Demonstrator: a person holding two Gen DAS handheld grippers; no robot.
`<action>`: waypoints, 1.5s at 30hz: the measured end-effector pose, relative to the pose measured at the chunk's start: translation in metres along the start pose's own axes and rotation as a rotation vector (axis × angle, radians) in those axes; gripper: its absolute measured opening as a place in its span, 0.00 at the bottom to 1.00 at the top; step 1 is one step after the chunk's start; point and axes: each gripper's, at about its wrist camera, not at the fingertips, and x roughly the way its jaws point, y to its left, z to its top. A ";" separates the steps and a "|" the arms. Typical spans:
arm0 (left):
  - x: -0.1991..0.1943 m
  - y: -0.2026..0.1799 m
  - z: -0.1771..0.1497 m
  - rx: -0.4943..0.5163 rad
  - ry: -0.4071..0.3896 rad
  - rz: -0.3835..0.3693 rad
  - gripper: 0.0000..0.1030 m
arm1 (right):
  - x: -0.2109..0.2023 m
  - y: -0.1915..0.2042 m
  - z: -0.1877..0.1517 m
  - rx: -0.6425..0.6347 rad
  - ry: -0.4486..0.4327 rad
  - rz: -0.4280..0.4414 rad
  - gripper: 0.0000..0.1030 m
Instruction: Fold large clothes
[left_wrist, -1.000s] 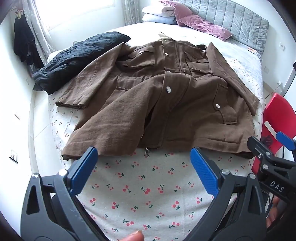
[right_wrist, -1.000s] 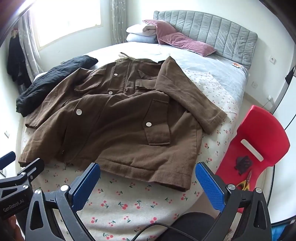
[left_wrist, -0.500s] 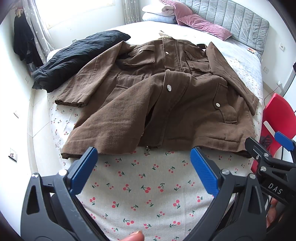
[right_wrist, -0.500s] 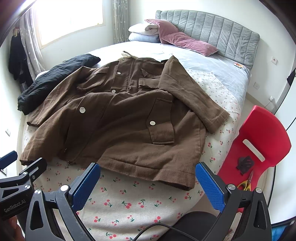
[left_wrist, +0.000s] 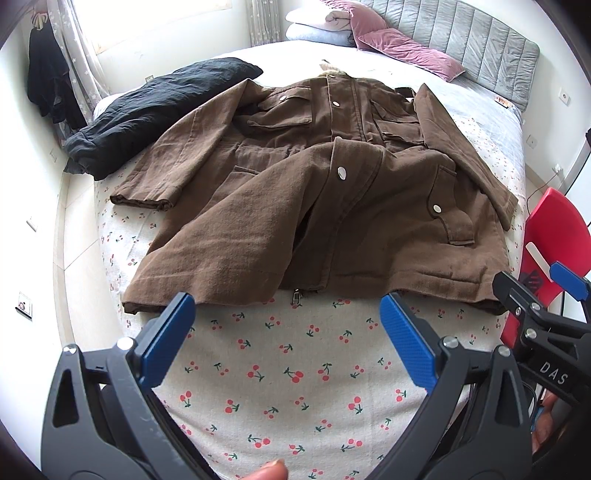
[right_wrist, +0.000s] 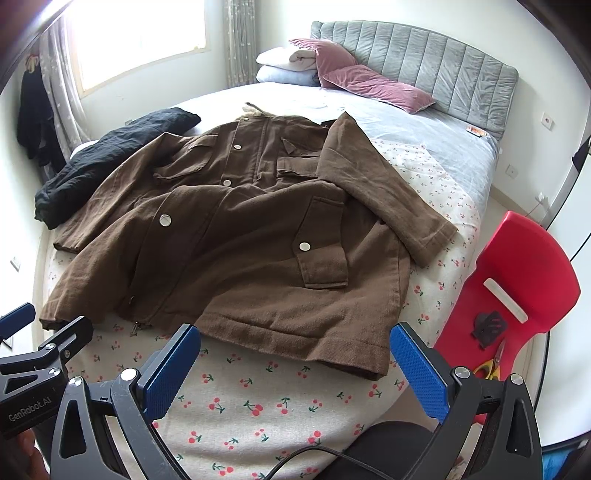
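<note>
— What could go wrong here?

— The brown coat (left_wrist: 332, 206) is big and heavy. If the left gripper (left_wrist: 288, 343) and the right gripper (right_wrist: 295, 363) pinch only the top layer at the bottom edge, I think the front flap will lift alone and the back will stay on the bed (left_wrist: 295, 387). Then the fold comes out crooked.

— Anything else?

— The front is not lying flat. One flap sits bunched over the other, and the zip pull (left_wrist: 296, 295) hangs out at the bottom edge. Those lumps could get folded in. The sleeve on the right gripper's side (right_wrist: 388, 184) lies slanted across the coat, so it may slide off when the coat is lifted.

— Are the grippers holding anything?

— No. Both have their blue pads spread wide apart with nothing between them.

— So where is the coat from them?

— Right in front of both, spread out with the collar far away and the bottom edge nearest. The left gripper's pads sit just short of that edge, near the zip. The right gripper points at the bottom corner on its own side, also just short of it. Only cherry sheet lies under them.

— What is that dark heap?

— A black garment (left_wrist: 147, 107), far off past the left gripper, near the coat's other sleeve (left_wrist: 177, 158). It could get in the way if that sleeve is swung out
</note>
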 end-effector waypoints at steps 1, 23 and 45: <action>0.000 0.000 0.000 -0.001 0.001 -0.002 0.97 | 0.000 0.000 0.000 0.000 0.000 0.000 1.00; 0.002 0.002 0.000 -0.007 0.008 -0.005 0.97 | 0.000 0.001 0.000 0.002 0.002 0.000 1.00; 0.015 0.009 0.009 -0.023 0.025 -0.016 0.97 | 0.011 0.000 0.011 -0.007 0.010 -0.007 1.00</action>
